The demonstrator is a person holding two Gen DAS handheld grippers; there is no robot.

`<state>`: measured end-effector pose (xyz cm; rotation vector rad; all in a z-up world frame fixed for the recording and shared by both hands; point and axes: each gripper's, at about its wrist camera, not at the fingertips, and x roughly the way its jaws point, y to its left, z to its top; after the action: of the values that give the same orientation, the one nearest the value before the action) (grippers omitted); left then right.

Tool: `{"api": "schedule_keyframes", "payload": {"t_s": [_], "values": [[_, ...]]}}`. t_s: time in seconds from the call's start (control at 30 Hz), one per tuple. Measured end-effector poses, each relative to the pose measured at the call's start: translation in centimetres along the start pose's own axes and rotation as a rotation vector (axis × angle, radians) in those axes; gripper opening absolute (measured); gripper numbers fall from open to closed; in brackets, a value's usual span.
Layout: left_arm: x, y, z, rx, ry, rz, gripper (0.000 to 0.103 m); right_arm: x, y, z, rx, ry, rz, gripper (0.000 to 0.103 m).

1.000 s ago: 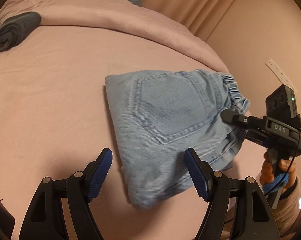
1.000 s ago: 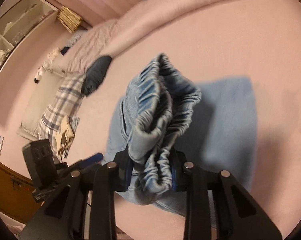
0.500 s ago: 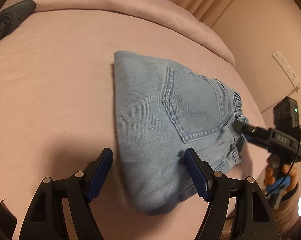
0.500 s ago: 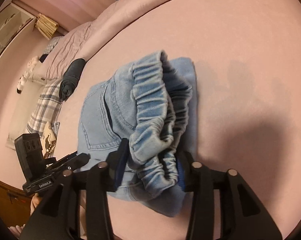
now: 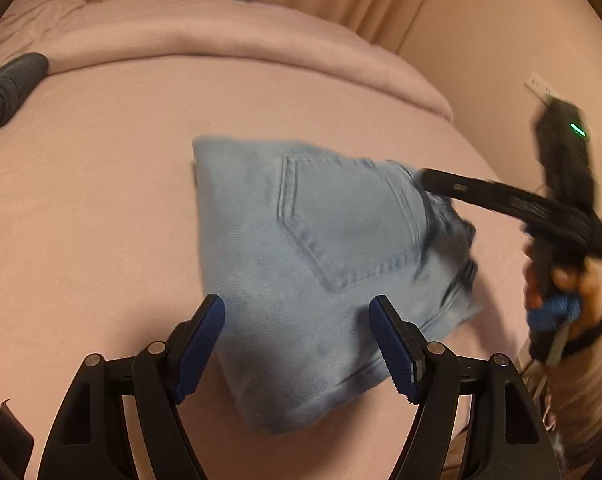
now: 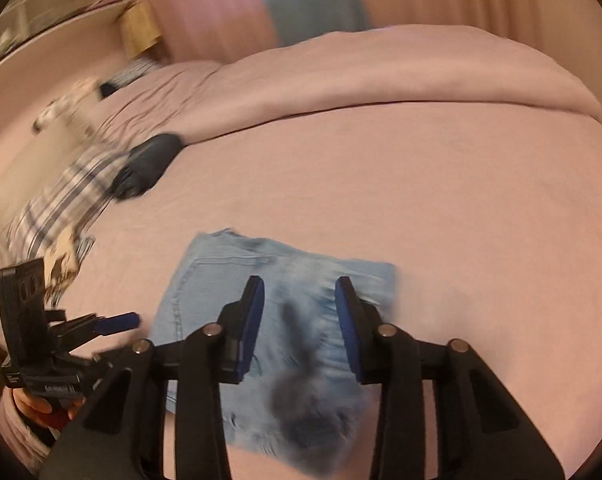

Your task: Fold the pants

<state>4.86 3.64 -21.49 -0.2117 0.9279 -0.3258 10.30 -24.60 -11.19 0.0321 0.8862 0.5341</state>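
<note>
My pants (image 5: pixel 321 248) lie folded into 1 compact bundle on the bed (image 5: pixel 101 200), my left tool (image 5: pixel 297 344) and right tool (image 6: pixel 299 320) both released, leaving little beyond tidying.

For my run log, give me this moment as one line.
stage: fold done | pants: folded, flat on bed | left gripper: open | right gripper: open, above waistband
</note>
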Motion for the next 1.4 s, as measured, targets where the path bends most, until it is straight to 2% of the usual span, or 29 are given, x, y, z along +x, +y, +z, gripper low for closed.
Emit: {"api": "schedule_keyframes", "payload": {"t_s": [0.07,0.1,0.2,0.27,0.33,0.43,0.53,0.6,0.63,0.7,0.73,0.77,0.83,1.0,1.03,1.07,1.1,1.13,1.2,1.27,1.33,1.4], "values": [[0.5,0.1,-0.9,0.015,-0.014,0.012,0.074,2.9,-1.4,-0.3,0.028,0.082,-0.020,0.027],[0.4,0.3,-1.0,0.010,-0.021,-0.002,0.074,3.1,-2.0,-0.3,0.047,0.078,-0.004,0.022],[-0.2,1.5,-0.7,-0.034,-0.003,-0.052,0.074,3.0,-2.3,1.1,0.063,0.145,0.005,0.023],[-1.0,3.0,-1.0,-0.092,0.007,-0.072,0.074,2.6,-1.1,2.1,0.050,0.162,-0.005,0.032],[-1.3,4.6,-1.7,-0.162,0.016,-0.102,0.074,2.4,1.4,3.0,-0.002,0.143,0.038,0.051],[-1.6,6.4,-3.1,-0.266,0.025,-0.188,0.074,5.2,4.6,4.8,-0.052,0.188,0.163,0.051],[-1.9,7.3,-3.7,-0.327,0.020,-0.253,0.073,9.3,7.5,6.3,-0.121,0.250,0.193,0.051],[-1.7,7.7,-3.8,-0.353,0.024,-0.289,0.056,12.8,9.3,7.5,-0.150,0.319,0.240,0.051],[-1.3,7.7,-3.8,-0.360,0.038,-0.306,0.041,13.9,9.9,7.6,-0.154,0.345,0.254,0.049],[-0.7,7.6,-4.1,-0.361,0.051,-0.300,0.037,17.1,11.3,8.0,-0.181,0.445,0.247,0.047],[-0.6,7.6,-4.1,-0.359,0.049,-0.295,0.036,18.1,11.3,7.7,-0.197,0.500,0.231,0.028],[-0.6,7.7,-4.3,-0.370,0.046,-0.301,0.035,19.4,11.6,7.1,-0.235,0.553,0.188,0.022],[-0.4,7.8,-4.5,-0.381,0.051,-0.303,0.034,20.3,12.0,6.6,-0.293,0.580,0.165,0.016],[-1.3,6.7,-5.2,-0.355,0.084,-0.294,0.034,20.6,11.2,7.1,-0.207,0.547,0.180,0.008],[-1.7,6.5,-5.4,-0.353,0.090,-0.296,0.034,20.1,11.1,7.3,-0.194,0.514,0.183,0.004],[-2.4,6.4,-5.7,-0.349,0.093,-0.294,0.034,19.3,11.0,7.7,-0.210,0.442,0.145,0.004],[-3.0,6.3,-5.7,-0.338,0.086,-0.280,0.034,18.1,10.7,8.4,-0.206,0.379,0.106,0.014],[-3.7,6.4,-5.7,-0.320,0.075,-0.252,0.034,17.4,10.1,9.4,-0.177,0.351,0.098,0.017],[-4.7,6.2,-4.8,-0.269,0.040,-0.171,0.035,14.0,8.7,10.1,-0.122,0.282,0.155,0.016],[-5.3,6.0,-3.6,-0.248,0.009,-0.120,0.054,9.9,8.2,9.7,-0.159,0.222,0.167,0.020],[-5.3,5.4,-2.6,-0.237,-0.016,-0.092,0.064,6.5,7.8,8.6,-0.195,0.183,0.137,0.033],[-4.8,4.9,-1.3,-0.212,-0.024,-0.054,0.065,3.5,6.5,7.2,-0.185,0.156,0.123,0.039]]}}
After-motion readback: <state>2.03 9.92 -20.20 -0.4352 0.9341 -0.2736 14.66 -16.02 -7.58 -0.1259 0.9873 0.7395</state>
